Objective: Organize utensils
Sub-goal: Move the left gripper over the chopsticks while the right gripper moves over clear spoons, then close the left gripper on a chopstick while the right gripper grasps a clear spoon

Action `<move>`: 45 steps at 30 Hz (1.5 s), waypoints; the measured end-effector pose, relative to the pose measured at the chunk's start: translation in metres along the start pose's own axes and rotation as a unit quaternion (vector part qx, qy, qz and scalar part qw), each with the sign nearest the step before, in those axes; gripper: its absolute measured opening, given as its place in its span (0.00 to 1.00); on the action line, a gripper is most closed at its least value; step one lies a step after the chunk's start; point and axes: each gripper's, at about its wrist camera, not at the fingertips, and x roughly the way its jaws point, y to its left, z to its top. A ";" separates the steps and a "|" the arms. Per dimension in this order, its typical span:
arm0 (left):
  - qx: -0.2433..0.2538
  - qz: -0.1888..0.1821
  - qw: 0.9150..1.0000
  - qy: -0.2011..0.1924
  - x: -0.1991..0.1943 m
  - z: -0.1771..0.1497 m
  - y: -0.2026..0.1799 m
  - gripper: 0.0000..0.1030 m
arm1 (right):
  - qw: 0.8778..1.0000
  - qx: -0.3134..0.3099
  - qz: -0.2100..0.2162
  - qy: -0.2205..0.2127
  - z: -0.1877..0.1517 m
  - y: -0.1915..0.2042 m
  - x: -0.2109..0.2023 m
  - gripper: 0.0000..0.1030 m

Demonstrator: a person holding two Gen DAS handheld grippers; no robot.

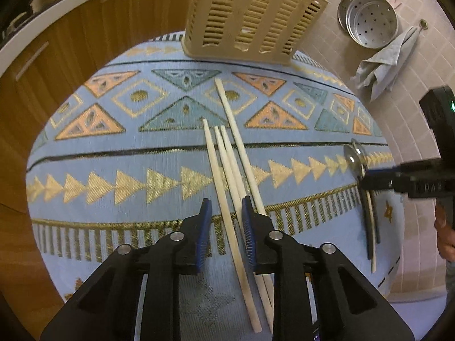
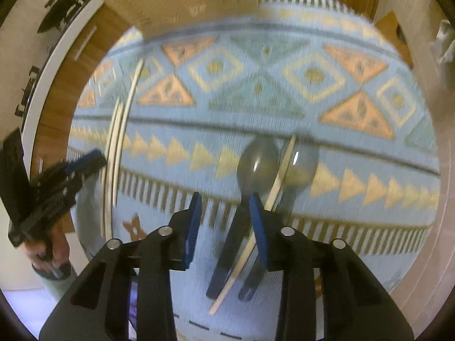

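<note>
Fingers (image 1: 207, 213) astride one chopstick (image 1: 227, 199).

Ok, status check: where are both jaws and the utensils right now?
Left gripper open, jaws straddling one chopstick of the bundle. Right gripper open, low over two spoons; a lone chopstick lies between them. Slotted holder stands behind; nothing blocking.

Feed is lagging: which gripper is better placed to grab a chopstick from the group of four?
Left. The left gripper already straddles one chopstick there; the right gripper hovers over the spoons.
</note>
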 end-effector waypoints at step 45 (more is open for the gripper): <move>0.048 0.000 0.998 0.042 0.009 0.018 0.000 0.04 | 0.992 -0.073 -0.098 0.005 0.000 0.032 0.018 0.13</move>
